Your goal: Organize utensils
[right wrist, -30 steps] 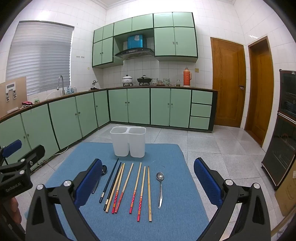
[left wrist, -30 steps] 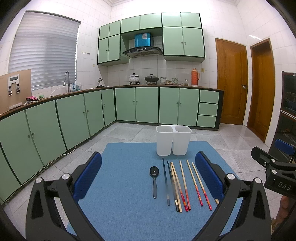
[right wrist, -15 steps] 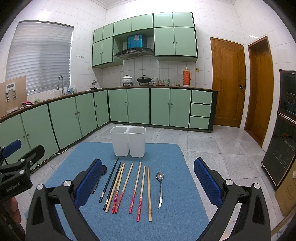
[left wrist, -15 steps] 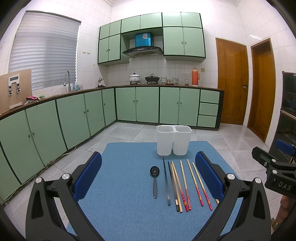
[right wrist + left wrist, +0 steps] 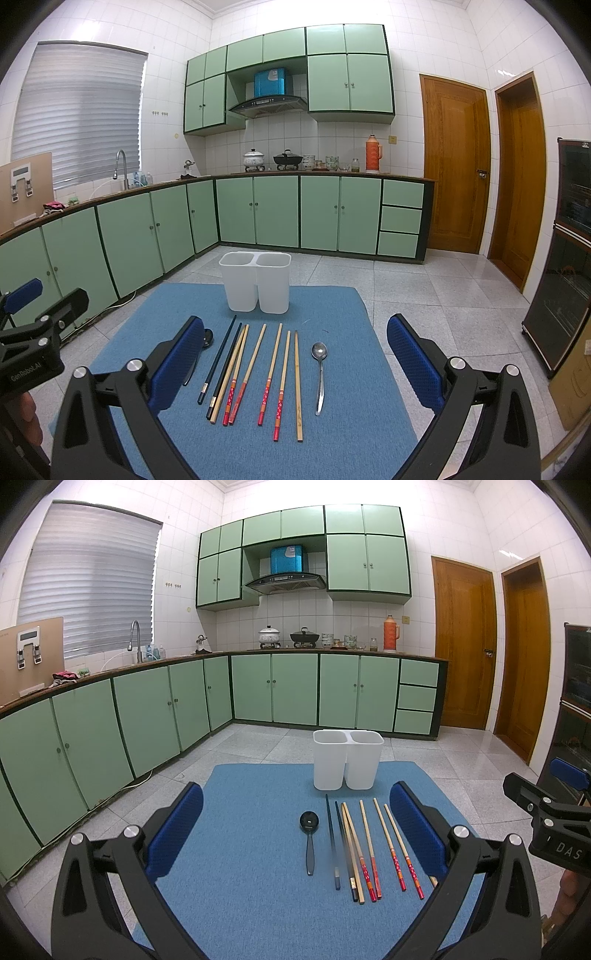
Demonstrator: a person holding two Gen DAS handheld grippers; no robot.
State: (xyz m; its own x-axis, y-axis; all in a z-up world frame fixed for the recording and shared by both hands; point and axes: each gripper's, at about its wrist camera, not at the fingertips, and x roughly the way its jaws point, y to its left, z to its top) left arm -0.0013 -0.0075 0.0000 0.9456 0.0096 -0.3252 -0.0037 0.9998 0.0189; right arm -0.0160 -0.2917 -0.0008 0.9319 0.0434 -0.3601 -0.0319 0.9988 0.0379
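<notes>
On the blue fabric mat point(image 5: 332, 424), both grippers, left point(image 5: 295, 830) and right point(image 5: 295, 354), hover wide open; tightly packed slim wooden chopsticks point(image 5: 271, 365) risk double pickup.

You have a white holder point(image 5: 255, 282) with two cups side by side, standing upright at the far end of the blue mat point(image 5: 343, 435). Nearer to you, the chopsticks point(image 5: 251, 373) lie flat in a row. A black spoon point(image 5: 309, 840) lies on their left. A silver spoon point(image 5: 320, 374) lies on their right.
</notes>
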